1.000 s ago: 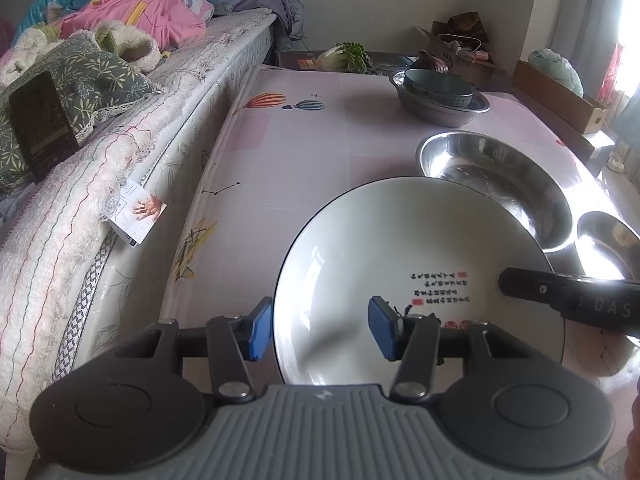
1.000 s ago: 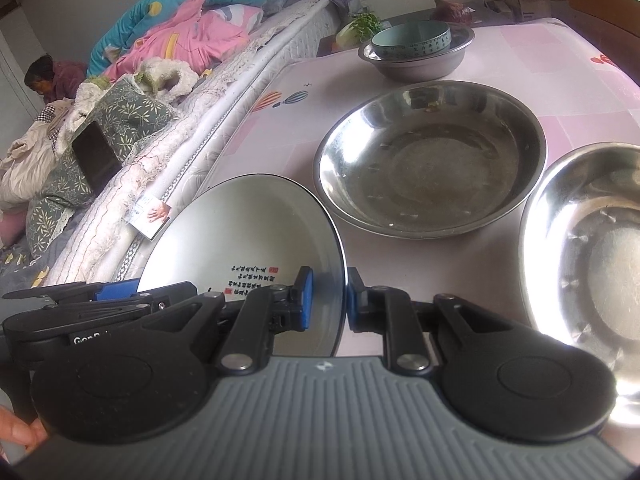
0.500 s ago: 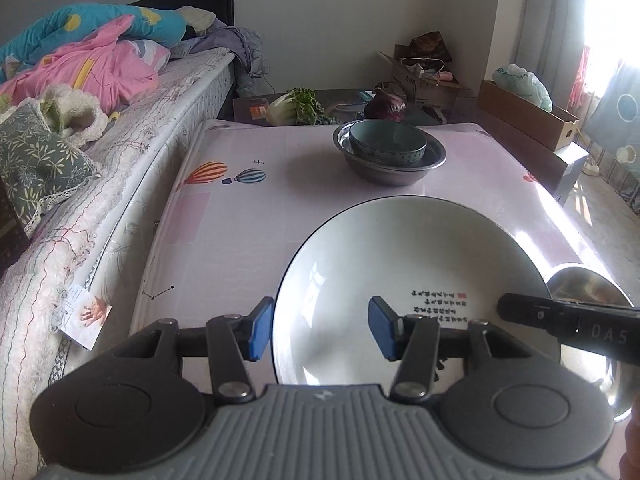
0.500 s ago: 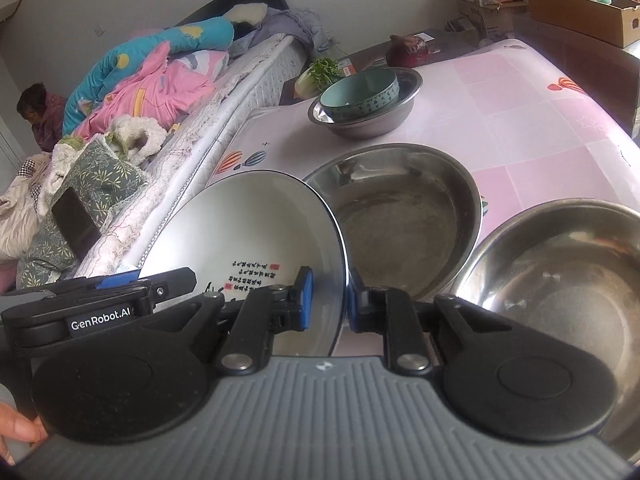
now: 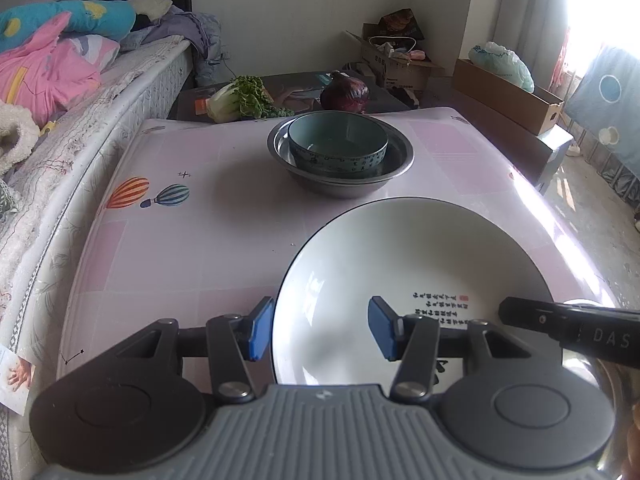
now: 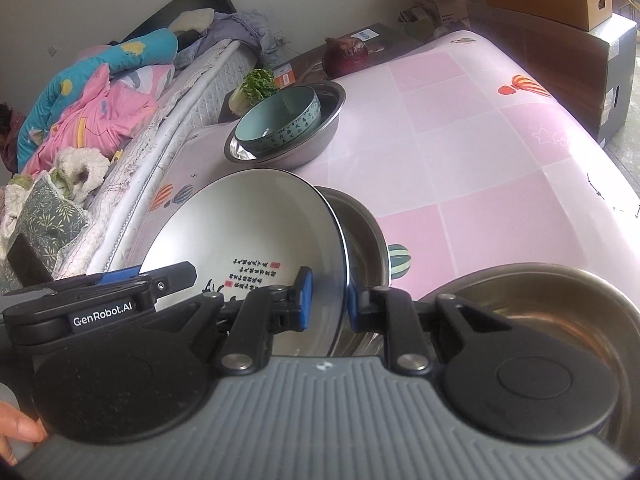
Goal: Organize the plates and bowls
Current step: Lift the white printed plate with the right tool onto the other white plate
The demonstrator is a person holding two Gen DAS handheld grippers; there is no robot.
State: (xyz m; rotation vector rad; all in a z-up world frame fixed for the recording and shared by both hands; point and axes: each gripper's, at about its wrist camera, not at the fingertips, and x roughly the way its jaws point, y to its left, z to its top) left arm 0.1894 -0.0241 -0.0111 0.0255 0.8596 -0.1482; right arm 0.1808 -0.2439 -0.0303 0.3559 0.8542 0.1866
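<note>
The white plate [image 5: 416,280], black-rimmed with a block of calligraphy on its face, is carried above the pink-patterned bench [image 5: 192,240], tilted so its rim stands steeply in the right wrist view. The right tongs [image 6: 327,299] are clamped on the plate's rim, one blue pad on the face and one behind. The left tongs [image 5: 320,332] stand half open with the plate's near edge passing between the pads; the pads do not appear to press on it, so the right side seems to bear the whole load. Farther along the bench a teal ceramic bowl [image 5: 338,142] sits nested inside a steel basin [image 5: 340,178], and two more steel basins [image 6: 362,236] [image 6: 560,320] lie close under and beside the plate. To do this carry well, I judge the right grip should stay firm and deep on the rim, since a glazed plate held at one edge may pivot or slip. Levelling the plate before lowering it would keep the far edge from striking a basin. The left tongs could close on the near rim to share the weight. The plate should go down slowly onto a flat seat, and only then be let go.
</note>
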